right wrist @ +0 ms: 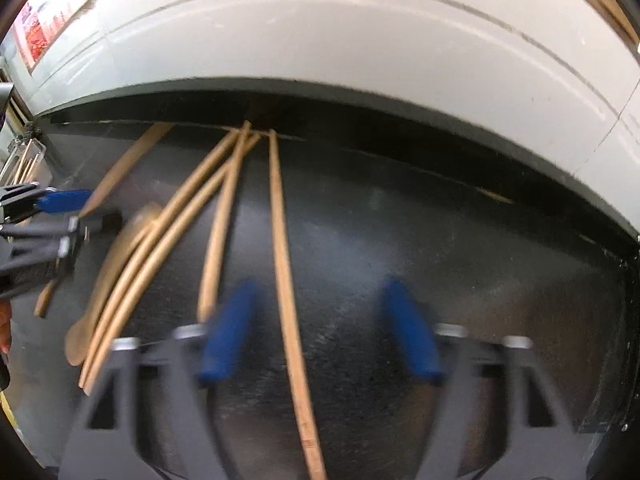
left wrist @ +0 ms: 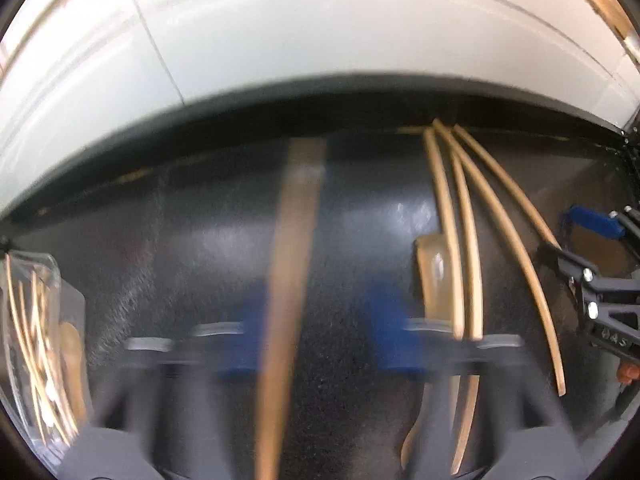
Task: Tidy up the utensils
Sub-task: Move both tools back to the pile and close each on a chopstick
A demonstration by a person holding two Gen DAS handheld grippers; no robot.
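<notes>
Several wooden chopsticks and a wooden spoon lie on a black tray. One chopstick lies between my right gripper's open blue pads, untouched. In the left wrist view a flat wooden stick runs between my left gripper's open blue pads; the view is blurred. More chopsticks and the spoon lie to its right. The right gripper shows at that view's right edge, the left gripper at the right wrist view's left edge.
A clear plastic holder with thin wooden sticks stands at the tray's left side. A white wall rises just behind the tray's far rim.
</notes>
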